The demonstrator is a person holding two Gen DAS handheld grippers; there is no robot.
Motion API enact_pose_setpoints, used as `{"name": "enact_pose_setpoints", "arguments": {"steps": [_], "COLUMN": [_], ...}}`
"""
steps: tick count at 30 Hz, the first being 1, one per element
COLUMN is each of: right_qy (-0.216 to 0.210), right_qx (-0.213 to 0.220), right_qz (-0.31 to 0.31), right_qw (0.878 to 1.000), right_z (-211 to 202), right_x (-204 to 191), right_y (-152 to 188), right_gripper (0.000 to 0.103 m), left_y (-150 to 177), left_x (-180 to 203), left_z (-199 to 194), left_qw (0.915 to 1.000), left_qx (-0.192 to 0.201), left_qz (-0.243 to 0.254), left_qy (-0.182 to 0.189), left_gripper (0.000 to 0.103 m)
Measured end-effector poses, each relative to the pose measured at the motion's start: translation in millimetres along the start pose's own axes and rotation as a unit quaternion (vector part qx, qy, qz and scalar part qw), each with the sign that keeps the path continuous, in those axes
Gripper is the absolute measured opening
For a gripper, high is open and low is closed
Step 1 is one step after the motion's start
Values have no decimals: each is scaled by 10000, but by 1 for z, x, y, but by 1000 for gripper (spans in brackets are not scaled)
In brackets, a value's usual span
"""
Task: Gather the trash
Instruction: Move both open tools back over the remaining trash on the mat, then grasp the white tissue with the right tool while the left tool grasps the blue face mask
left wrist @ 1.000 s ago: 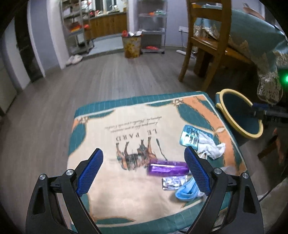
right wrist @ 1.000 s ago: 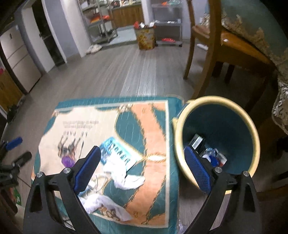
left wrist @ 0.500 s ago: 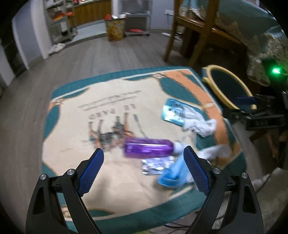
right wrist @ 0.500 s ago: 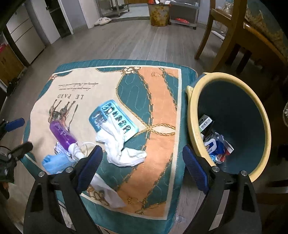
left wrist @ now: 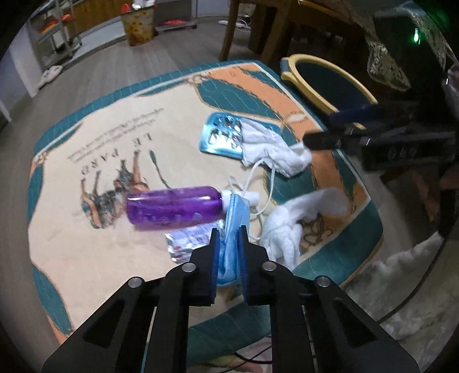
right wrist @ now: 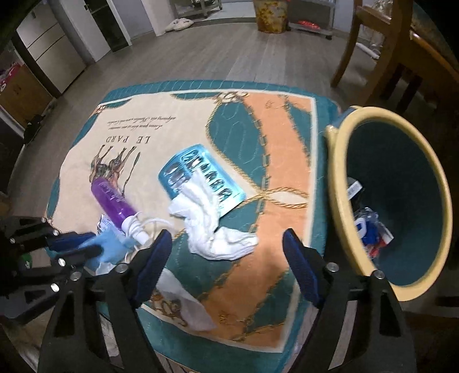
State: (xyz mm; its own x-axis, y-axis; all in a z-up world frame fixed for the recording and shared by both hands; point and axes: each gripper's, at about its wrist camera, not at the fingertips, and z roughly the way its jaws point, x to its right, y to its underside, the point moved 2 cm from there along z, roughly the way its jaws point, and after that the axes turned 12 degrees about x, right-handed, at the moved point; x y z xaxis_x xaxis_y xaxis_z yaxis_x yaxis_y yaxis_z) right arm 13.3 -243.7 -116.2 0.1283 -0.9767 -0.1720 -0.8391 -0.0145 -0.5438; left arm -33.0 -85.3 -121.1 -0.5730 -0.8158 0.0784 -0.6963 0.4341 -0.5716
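Observation:
My left gripper [left wrist: 228, 249] is closing its jaws, and the pads press on a blue face mask [left wrist: 233, 218] near the front of the patterned cloth [left wrist: 94, 137]. A purple bottle [left wrist: 175, 211] lies on its side just beyond the mask, with a foil packet [left wrist: 186, 241] beside it. My right gripper [right wrist: 228, 244] hovers over a crumpled white tissue [right wrist: 212, 229]; its jaws are closing, still wide and clear of the tissue. A blue blister tray [right wrist: 200, 175] lies under the tissue's far end. The yellow-rimmed bin [right wrist: 338, 178] at the right holds some trash.
A second white tissue [left wrist: 295, 221] and a white cable [left wrist: 266, 183] lie by the mask. Wooden chair legs [right wrist: 370, 63] stand behind the bin. Grey plank floor [right wrist: 200, 51] surrounds the cloth, and a patterned basket [right wrist: 269, 14] stands far back.
The left gripper dropped towards the cloth and shut on the blue mask. The right gripper sank over the white tissue and its jaws narrowed a little.

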Motion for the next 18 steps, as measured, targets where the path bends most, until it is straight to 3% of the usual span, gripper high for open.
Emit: {"name": "enact_pose_setpoints", "arguments": {"steps": [3,9,12,14,18], "right_qy": [26,106,145,46,-184], "right_qx": [-98,-409,-531,-518,-204], "right_qz": [-224,-673,-747,-668,-443], "right_qw": [9997,9968,9957,9964,9986], "right_z": [10,33,39,35,15], "right_x": [-9,-24,-25,-23,-19], "right_y": [4,15,17,15,2], "right_gripper": [66,41,19,14,12], "left_y": [-6,-22,-30,-35,-47], "left_x": [-4,-1,-4,-7,-14], "left_z": [-8,-24,-31,-35,-50], "left_qw": [9998,9988,9979,9972,9938], "left_qx": [161,478,625,711,1042], "left_qz": [-120,1,-92,-161,-356], "left_qy": [-4,-126,-157,-190,-183], "left_gripper": [14,14,14,14,14]}}
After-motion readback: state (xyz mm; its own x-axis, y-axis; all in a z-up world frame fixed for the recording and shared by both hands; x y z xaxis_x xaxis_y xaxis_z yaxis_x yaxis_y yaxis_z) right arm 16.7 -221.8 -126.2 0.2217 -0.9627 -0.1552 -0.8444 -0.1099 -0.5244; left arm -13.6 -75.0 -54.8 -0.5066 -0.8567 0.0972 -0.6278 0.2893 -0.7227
